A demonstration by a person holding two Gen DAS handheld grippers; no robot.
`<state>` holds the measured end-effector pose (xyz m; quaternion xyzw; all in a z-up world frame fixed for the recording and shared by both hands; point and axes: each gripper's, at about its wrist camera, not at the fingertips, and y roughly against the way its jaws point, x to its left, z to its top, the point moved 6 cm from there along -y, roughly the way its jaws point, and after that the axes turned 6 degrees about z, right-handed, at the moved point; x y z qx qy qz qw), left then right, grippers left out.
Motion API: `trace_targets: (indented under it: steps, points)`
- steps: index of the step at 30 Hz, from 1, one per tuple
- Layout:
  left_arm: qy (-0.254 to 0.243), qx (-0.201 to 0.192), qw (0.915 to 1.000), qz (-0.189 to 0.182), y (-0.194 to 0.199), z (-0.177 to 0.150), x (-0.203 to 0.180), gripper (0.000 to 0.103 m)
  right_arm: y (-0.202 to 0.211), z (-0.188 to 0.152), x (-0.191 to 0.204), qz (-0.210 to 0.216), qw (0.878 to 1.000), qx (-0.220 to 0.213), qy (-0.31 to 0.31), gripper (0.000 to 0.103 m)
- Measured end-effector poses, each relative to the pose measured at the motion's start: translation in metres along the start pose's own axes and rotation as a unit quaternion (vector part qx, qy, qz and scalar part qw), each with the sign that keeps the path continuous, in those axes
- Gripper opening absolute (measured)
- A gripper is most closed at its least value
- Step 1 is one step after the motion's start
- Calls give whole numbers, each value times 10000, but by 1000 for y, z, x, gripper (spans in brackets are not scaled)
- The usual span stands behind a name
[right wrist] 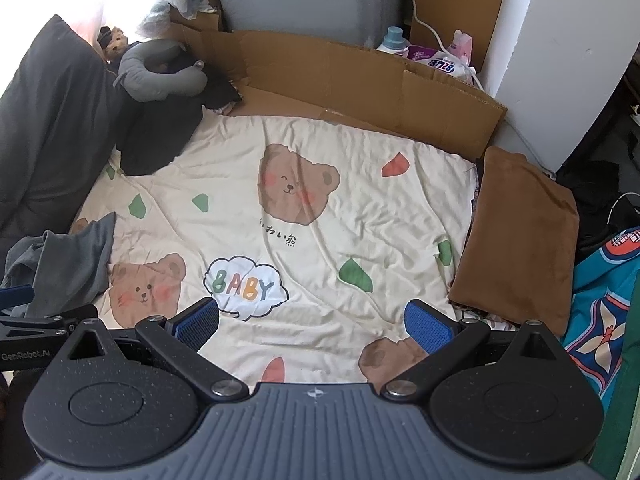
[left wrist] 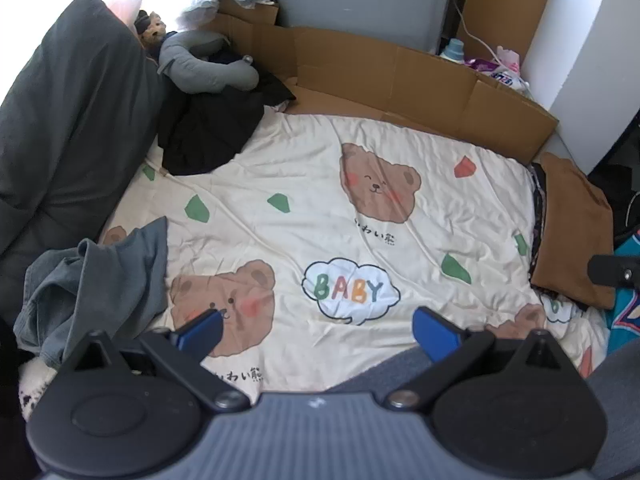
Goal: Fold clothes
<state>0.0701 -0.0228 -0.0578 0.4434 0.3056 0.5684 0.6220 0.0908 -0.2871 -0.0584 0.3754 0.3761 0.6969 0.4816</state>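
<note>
Hovering above the near edge of the bear-print blanket (right wrist: 360,208), the left gripper (left wrist: 318,330) and the right gripper (right wrist: 312,322) both have their fingers spread wide and hold nothing. A crumpled grey garment (left wrist: 100,284) lies at the blanket's left edge, a folded brown cloth (right wrist: 520,240) at the right edge.

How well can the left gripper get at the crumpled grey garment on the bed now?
Probably yes. The left gripper is open and empty, and the crumpled grey garment lies uncovered on the bear-print sheet, just left of its fingers, with nothing between them.
</note>
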Motion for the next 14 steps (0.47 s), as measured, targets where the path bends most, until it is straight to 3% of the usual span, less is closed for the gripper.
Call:
trace_targets:
  steps: [14]
  points:
    - [-15,-9,10000,-19,0,0,4,102,3,0,2,-81,10000,-28,35,102]
